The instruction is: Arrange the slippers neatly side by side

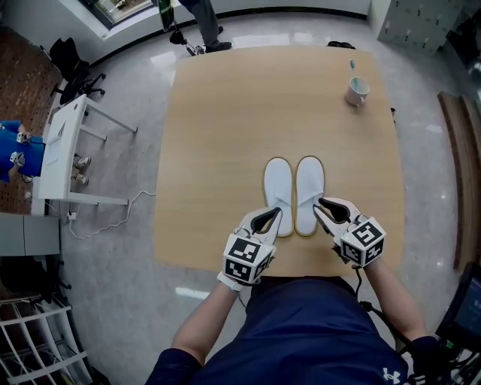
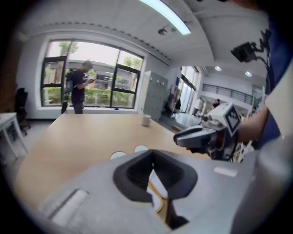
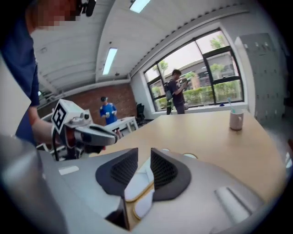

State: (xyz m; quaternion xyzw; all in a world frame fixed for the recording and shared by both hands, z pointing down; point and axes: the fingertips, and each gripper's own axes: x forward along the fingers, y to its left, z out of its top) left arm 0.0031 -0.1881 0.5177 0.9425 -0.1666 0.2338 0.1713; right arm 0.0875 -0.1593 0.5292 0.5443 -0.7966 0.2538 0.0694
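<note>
Head view looks down on a light wooden table (image 1: 240,113) that fills the middle of the floor. A white desk (image 1: 64,150) stands off its left edge, and a person (image 1: 201,22) stands beyond its far edge.

Two white slippers with tan rims lie flat near the middle of the table's near edge, toes toward the far edge. The left slipper (image 1: 278,188) and right slipper (image 1: 309,188) are side by side, parallel, with their inner rims touching or nearly so.

The left gripper (image 1: 272,218) sits at the heel of the left slipper, with its marker cube over the near edge. Its own view shows the black pads brought together with nothing clamped; only a bit of slipper rim shows underneath them.

The right gripper (image 1: 323,207) sits at the heel of the right slipper. Its jaws stand a narrow way apart, and white slipper shows through the gap below without the pads pressing on it.

A pale mug (image 1: 356,92) stands near the table's far right corner, well apart from the slippers.
</note>
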